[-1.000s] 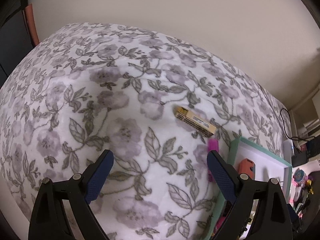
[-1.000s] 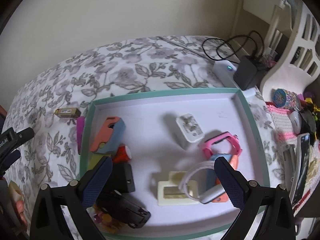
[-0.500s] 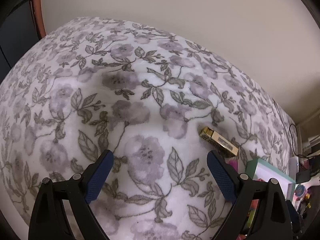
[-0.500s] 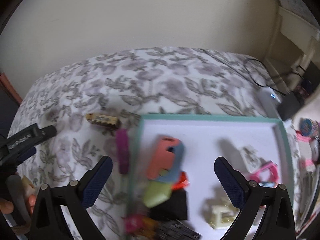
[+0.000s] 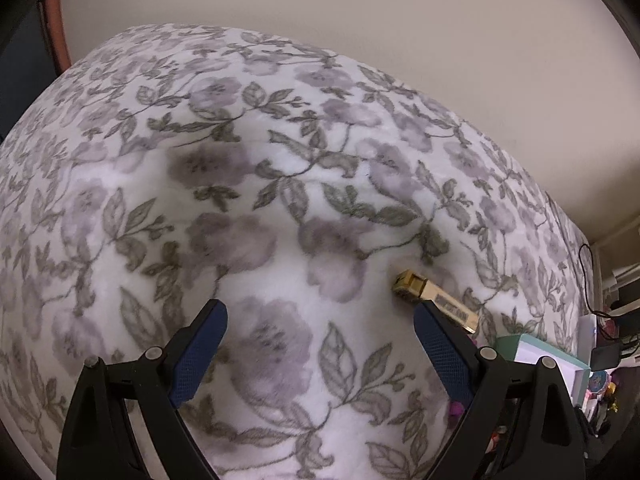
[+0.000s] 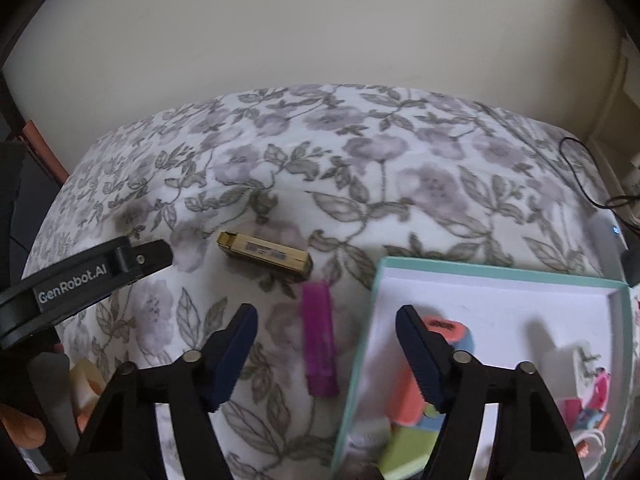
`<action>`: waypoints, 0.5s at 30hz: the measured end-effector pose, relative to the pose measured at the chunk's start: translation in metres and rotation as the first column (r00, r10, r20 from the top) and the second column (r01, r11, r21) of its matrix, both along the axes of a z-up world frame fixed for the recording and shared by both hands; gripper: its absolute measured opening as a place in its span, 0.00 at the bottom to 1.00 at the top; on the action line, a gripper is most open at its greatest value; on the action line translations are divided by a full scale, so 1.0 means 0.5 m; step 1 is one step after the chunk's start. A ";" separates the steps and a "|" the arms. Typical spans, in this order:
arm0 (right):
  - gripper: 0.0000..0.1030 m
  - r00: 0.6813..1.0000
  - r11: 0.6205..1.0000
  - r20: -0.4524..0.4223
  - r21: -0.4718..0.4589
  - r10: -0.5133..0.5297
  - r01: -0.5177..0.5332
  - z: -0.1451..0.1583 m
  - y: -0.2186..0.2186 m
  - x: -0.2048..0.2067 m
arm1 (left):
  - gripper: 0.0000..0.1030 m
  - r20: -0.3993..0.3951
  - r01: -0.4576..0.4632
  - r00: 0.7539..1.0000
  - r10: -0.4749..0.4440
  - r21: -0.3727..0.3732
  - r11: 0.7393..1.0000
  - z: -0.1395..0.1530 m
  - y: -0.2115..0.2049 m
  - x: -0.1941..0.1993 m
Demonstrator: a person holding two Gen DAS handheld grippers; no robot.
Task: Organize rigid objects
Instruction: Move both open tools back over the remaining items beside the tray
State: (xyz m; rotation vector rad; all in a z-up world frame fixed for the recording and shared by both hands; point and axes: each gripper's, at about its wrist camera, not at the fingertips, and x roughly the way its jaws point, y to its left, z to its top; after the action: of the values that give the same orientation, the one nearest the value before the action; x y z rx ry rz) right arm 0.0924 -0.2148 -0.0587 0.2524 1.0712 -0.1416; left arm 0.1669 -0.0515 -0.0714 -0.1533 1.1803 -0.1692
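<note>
A gold box (image 6: pixel 264 254) lies on the flowered blanket (image 6: pixel 360 168), with a purple stick (image 6: pixel 318 344) just below its right end. My right gripper (image 6: pixel 326 332) hovers over the stick, which shows between its jaws. The jaws are closing, and the pads stand apart from the stick. Right of it sits a teal-rimmed white tray (image 6: pixel 480 272). My left gripper (image 5: pixel 320 344) is open above bare blanket, and the gold box (image 5: pixel 436 300) lies just past its right finger. In the right wrist view the left gripper (image 6: pixel 156 254) reaches in from the left, short of the box.
The tray holds an orange-and-blue piece (image 6: pixel 444 336), a white charger (image 6: pixel 584 360), a pink watch (image 6: pixel 600 388) and a green block (image 6: pixel 404 452). A black cable (image 6: pixel 580 168) runs off the bed's right edge. A wall stands behind. A corner of the tray (image 5: pixel 548 356) shows at lower right.
Both views have swung left, from the tray to the open blanket. The right jaws have narrowed and now frame the purple stick. The gold box has slid toward the left gripper's right finger.
</note>
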 end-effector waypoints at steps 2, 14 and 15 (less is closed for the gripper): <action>0.71 1.000 1.000 -0.001 0.010 -0.006 0.006 -0.006 -0.006 0.010 | 0.92 -0.010 0.034 0.999 -0.034 -0.012 0.999 -0.005 -0.014 0.009; 0.71 0.991 0.990 -0.024 -0.054 -0.130 0.128 0.004 -0.102 0.028 | 0.92 0.000 0.219 0.976 -0.219 -0.005 0.976 -0.031 -0.128 0.033; 0.71 0.990 0.989 -0.023 -0.051 -0.138 0.137 0.005 -0.111 0.026 | 0.92 0.002 0.228 0.974 -0.228 -0.003 0.974 -0.032 -0.132 0.035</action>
State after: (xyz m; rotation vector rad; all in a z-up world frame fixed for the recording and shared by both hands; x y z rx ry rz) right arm 0.1051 -0.2701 -0.0564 0.2806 1.0757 -0.2955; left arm 0.1847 -0.1173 -0.0874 -0.0194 1.1950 -0.3728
